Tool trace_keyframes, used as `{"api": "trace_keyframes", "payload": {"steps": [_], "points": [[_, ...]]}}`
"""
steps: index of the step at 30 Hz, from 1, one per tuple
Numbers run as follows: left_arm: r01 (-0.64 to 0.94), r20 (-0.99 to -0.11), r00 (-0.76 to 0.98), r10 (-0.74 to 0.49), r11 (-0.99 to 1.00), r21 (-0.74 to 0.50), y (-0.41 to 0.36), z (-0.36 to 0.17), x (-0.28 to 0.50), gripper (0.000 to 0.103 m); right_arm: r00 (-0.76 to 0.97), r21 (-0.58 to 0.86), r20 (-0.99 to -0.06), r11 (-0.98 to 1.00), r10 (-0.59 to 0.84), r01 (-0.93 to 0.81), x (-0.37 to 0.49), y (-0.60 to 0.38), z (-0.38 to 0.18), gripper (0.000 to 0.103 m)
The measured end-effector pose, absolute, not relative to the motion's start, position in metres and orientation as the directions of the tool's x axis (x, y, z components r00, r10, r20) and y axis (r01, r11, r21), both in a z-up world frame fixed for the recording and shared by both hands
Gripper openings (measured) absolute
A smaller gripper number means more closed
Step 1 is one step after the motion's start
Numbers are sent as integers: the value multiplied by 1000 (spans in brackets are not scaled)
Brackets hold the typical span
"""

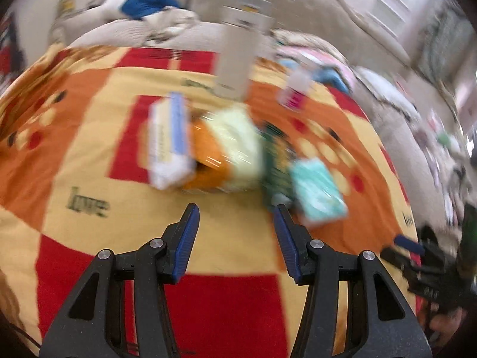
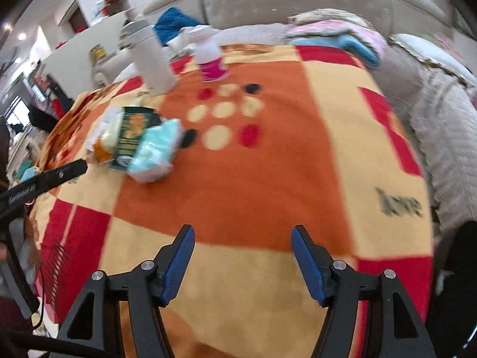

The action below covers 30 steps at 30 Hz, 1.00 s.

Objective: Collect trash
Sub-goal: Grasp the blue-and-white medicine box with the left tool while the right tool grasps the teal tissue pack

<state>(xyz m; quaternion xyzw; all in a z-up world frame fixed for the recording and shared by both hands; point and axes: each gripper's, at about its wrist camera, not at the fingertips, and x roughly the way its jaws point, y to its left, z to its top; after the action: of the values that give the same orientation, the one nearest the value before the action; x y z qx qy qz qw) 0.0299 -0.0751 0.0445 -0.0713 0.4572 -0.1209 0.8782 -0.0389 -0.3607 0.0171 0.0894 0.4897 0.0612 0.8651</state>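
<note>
- Left wrist view: the left tool (image 1: 236, 210) is hovering wide open and empty over the red, orange and cream patchwork blanket (image 1: 89, 185). A blurred heap of trash is lying just ahead: a white and blue flat box (image 1: 170, 140), an orange and pale-yellow plastic wrapper (image 1: 226, 152), a dark green printed carton (image 1: 277, 161) and a mint-green soft packet (image 1: 319, 191). I judge one piece at a time safest, starting with the mint packet nearest the right finger.
- Right wrist view: the right tool (image 2: 243, 232) is gaping empty, well apart from the heap, beyond which a tall white cylinder (image 2: 152, 59) and a pink-based white bottle (image 2: 210, 56) are standing.
</note>
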Motion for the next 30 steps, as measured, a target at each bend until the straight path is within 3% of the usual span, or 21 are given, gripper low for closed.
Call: {"api": "trace_keyframes", "payload": {"steps": [6, 23, 24, 26, 30], "points": [[32, -788, 543, -291, 944, -327, -31, 36, 71, 58, 511, 238, -826, 969, 239, -68, 2, -317, 24, 65], [-6, -819, 484, -308, 935, -355, -24, 1, 136, 59, 450, 236, -853, 965, 263, -116, 71, -273, -2, 67], [2, -819, 485, -307, 937, -350, -24, 1, 135, 58, 454, 230, -852, 966, 259, -120, 71, -272, -2, 58], [22, -818, 483, -312, 938, -345, -24, 2, 132, 43, 454, 230, -850, 964, 267, -136, 68, -272, -1, 43], [29, -820, 483, -306, 942, -335, -19, 8, 121, 40, 464, 227, -845, 963, 268, -145, 59, -277, 3, 37]]}}
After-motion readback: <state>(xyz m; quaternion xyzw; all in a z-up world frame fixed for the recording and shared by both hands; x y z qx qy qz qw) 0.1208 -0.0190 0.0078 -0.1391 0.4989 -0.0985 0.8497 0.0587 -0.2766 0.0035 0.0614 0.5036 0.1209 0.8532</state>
